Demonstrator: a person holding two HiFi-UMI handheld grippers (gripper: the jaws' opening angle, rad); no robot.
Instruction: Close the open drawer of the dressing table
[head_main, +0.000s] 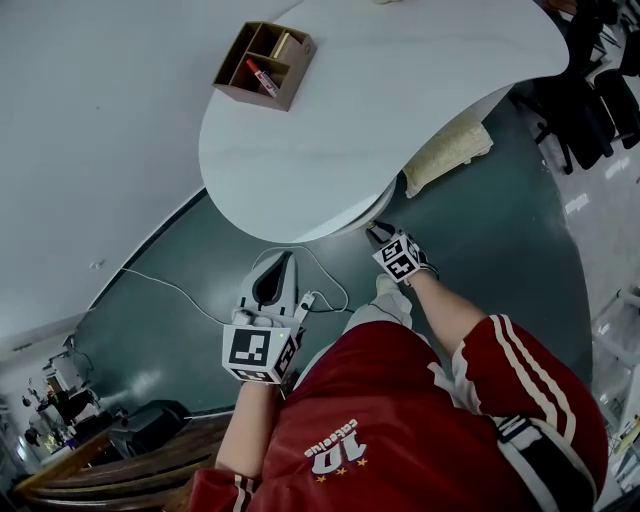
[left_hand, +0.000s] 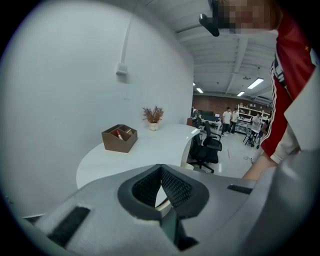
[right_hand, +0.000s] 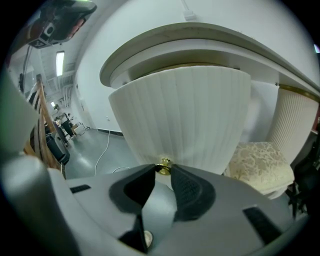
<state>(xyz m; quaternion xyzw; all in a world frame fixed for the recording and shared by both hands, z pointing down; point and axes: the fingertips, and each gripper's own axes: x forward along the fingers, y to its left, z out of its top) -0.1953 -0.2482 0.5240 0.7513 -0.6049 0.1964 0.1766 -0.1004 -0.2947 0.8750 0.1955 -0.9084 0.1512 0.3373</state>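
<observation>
The dressing table has a white rounded top (head_main: 330, 110) with a curved, ribbed white drawer front (right_hand: 185, 115) under its edge. The drawer stands out a little from the top, and a tan strip of its inside shows above the front. My right gripper (right_hand: 164, 169) is shut on the small brass knob (right_hand: 164, 164) at the bottom of the drawer front. In the head view the same gripper (head_main: 378, 232) reaches just under the table's edge. My left gripper (head_main: 283, 258) hangs over the floor to the left, apart from the table. Its tips (left_hand: 161, 167) meet with nothing between them.
A brown wooden organiser (head_main: 264, 64) with a red pen stands on the table top near the wall. A cream cushioned stool (head_main: 447, 155) sits to the right of the drawer. A white cable (head_main: 180, 290) runs across the dark floor. Black office chairs (left_hand: 207, 150) stand beyond the table.
</observation>
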